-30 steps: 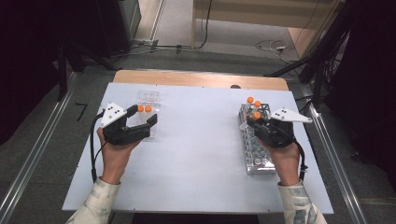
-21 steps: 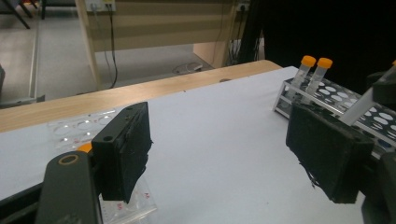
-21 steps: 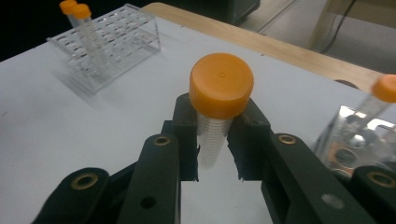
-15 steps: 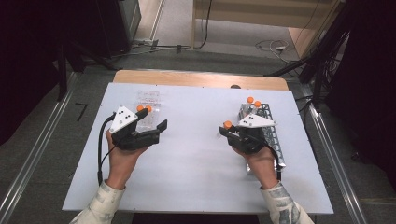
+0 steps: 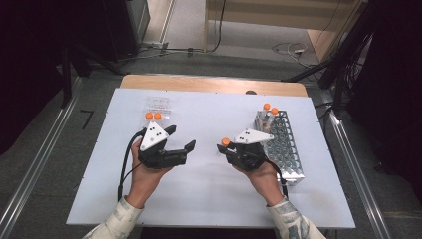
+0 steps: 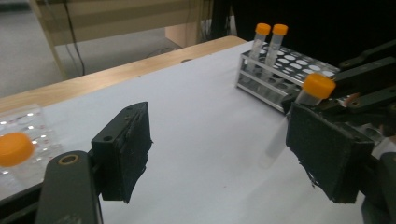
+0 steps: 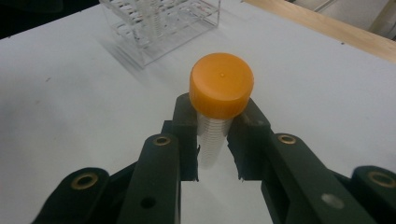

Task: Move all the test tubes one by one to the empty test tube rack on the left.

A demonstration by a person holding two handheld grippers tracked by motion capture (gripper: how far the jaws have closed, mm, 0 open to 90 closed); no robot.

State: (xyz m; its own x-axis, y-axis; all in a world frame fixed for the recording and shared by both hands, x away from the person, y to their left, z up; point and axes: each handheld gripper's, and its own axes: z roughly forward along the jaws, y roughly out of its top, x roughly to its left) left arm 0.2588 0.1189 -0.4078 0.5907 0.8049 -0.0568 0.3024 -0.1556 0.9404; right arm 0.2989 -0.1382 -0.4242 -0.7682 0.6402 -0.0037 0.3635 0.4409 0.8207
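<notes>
Both hands have drawn in toward the middle of the white table point(image 5: 209, 199) since the earlier frames; the right gripper point(image 5: 234, 149), which sat over the metal tube rack point(image 5: 288, 149) at the right edge, is now lifted clear of it and carries a tube; the left gripper point(image 5: 180, 141) has swung away from the clear plastic rack point(image 5: 160, 104) at the far left and turned to face the right one; the right gripper's jaws pinch an orange-capped tube point(image 7: 219, 100) just under its cap, the clear body hanging upright between them above the table; the left gripper's jaws are spread wide with nothing between them, and in the left gripper view the held tube stands just beyond the opening; two more capped tubes point(image 6: 271, 37) stand in the metal rack; this looks like the start of a hand-over, tube going from right to left, perhaps bound for the clear rack; the next move likely calls for bringing the open jaws around the tube's lower body, closing firmly, and releasing the right grip only after
</notes>
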